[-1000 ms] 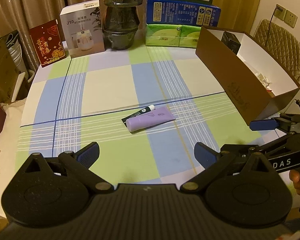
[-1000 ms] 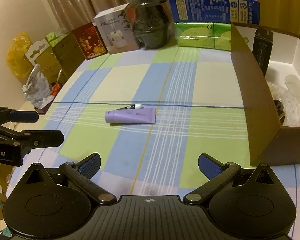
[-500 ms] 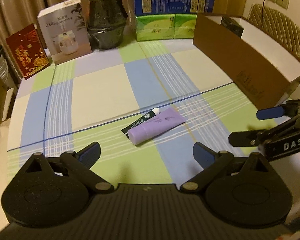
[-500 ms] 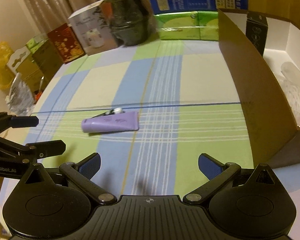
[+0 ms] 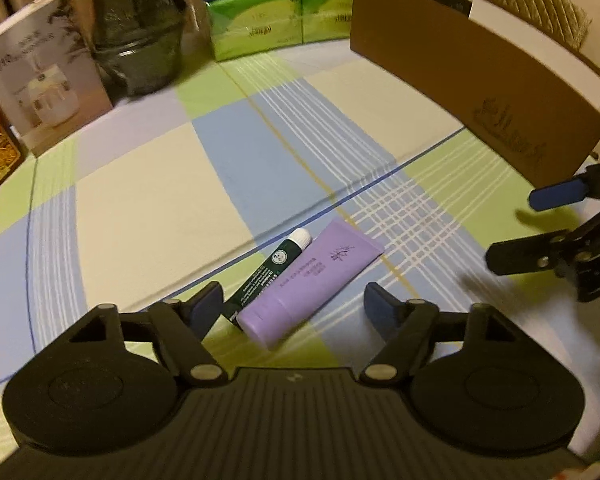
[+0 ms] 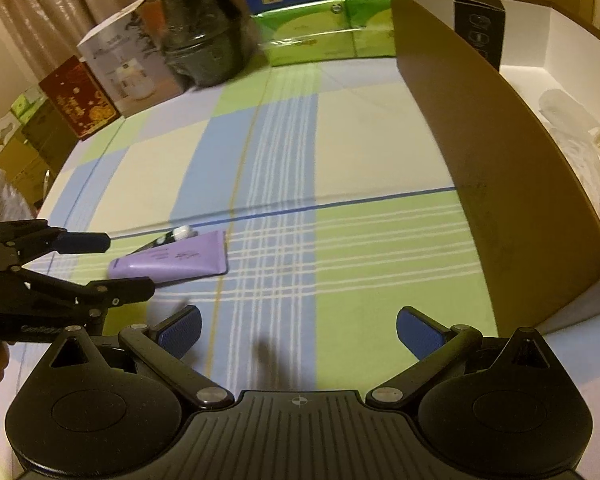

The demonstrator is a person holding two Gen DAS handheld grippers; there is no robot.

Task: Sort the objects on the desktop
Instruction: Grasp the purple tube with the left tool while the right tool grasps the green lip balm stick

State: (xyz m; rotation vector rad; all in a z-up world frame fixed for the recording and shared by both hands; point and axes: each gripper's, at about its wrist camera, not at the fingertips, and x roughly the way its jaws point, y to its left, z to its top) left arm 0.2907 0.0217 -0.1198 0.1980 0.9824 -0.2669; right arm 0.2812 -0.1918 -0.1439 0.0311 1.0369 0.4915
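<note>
A purple tube [image 5: 308, 284] lies on the checked tablecloth [image 5: 148, 200] with a slim dark green tube [image 5: 266, 274], white-capped, tight against its left side. My left gripper [image 5: 294, 312] is low over their near ends. Its jaws are closing with both tubes between them, and the pads stand clear of the tubes. The right wrist view shows the purple tube [image 6: 180, 260], the green tube [image 6: 160, 242] and the left gripper [image 6: 130, 263] at the left. My right gripper [image 6: 298, 332] is open over bare cloth, and it also shows in the left wrist view as the right gripper [image 5: 512, 229].
A long brown box [image 6: 500, 160] with a white inside stands along the right, holding a small black carton [image 6: 478, 32] and crumpled white items [image 6: 572, 148]. At the back are a dark stacked pot [image 5: 140, 36], a white humidifier box [image 5: 40, 80], green packs [image 5: 280, 28] and a red box [image 6: 80, 100].
My left gripper has come down and forward onto the two tubes, and its jaws have narrowed around them. The right gripper has also sunk nearer the cloth. The tubes have not moved.
</note>
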